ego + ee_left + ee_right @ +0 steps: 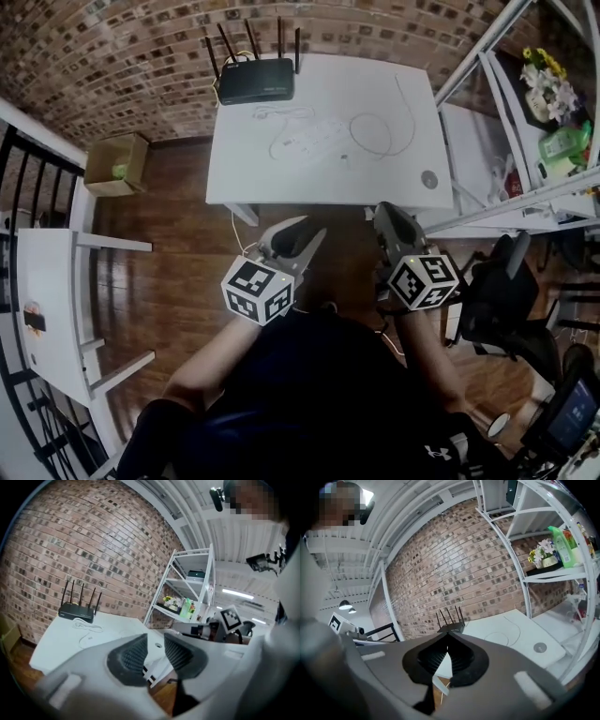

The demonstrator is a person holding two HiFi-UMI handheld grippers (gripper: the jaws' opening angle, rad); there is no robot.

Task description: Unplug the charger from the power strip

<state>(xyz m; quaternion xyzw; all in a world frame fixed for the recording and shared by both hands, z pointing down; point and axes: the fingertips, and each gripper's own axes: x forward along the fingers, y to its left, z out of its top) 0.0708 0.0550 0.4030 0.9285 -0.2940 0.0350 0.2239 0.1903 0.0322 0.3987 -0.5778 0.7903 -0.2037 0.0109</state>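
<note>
1. The power strip point(317, 134) lies about mid-desk, white on white, with a loose tangle of white cord around it. From here the charger is too small to pick out from the strip. Nothing is touching either one.
2. Just to the strip's right, a thin white cable point(380, 136) curls in a wide loop on the desk top.
3. Behind them, at the back left of the desk point(253, 169), a black router point(255, 80) sits with its antennas up against the brick wall.
4. A round grommet point(429, 179) is set in the desk near its front right corner.
5. Both claws are held on the near side of the desk, over the wooden floor point(178, 272). They are well apart from the strip and point toward the desk.
6. The left claw point(307, 230) has its jaws a narrow way apart. Nothing is between the ribbed pads point(133, 656), only the desk edge seen through the gap.
7. The right claw point(388, 212) has its jaws pressed together tip to tip, holding nothing.
8. To the right stands a white shelf rack point(487, 47) holding flowers point(548, 80) and a green bottle point(565, 142).
9. A cardboard box point(117, 164) sits on the floor left of the desk.
</note>
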